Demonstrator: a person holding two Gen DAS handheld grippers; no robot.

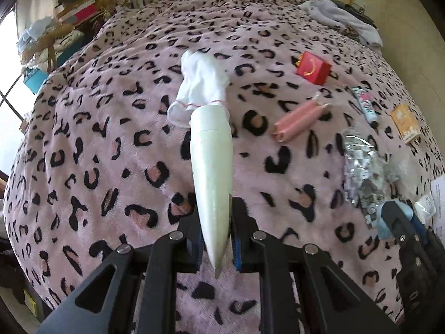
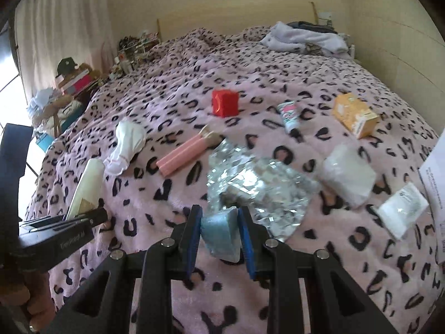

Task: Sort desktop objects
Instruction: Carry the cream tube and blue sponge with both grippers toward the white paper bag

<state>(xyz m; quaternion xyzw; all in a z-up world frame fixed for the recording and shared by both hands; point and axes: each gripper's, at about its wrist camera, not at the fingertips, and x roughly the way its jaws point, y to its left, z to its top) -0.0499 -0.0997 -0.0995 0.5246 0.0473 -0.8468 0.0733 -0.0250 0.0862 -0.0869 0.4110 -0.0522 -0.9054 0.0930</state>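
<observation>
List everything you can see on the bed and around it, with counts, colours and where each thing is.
blanket: one, pink with black leopard spots, covers the bed
white tube: one, cream white, held in the left gripper
blue sponge: one, light blue, held in the right gripper
sock: one, white, left of the pink case
pink case: one, pink, mid bed
red box: one, red, beyond the pink case
silver foil bag: one, shiny, just beyond the right gripper
small tube: one, white and pink, right of the red box
orange box: one, far right
white packets: two, right side
clothes pile: pale, far corner
left gripper: black, closed
right gripper: black, closed
</observation>
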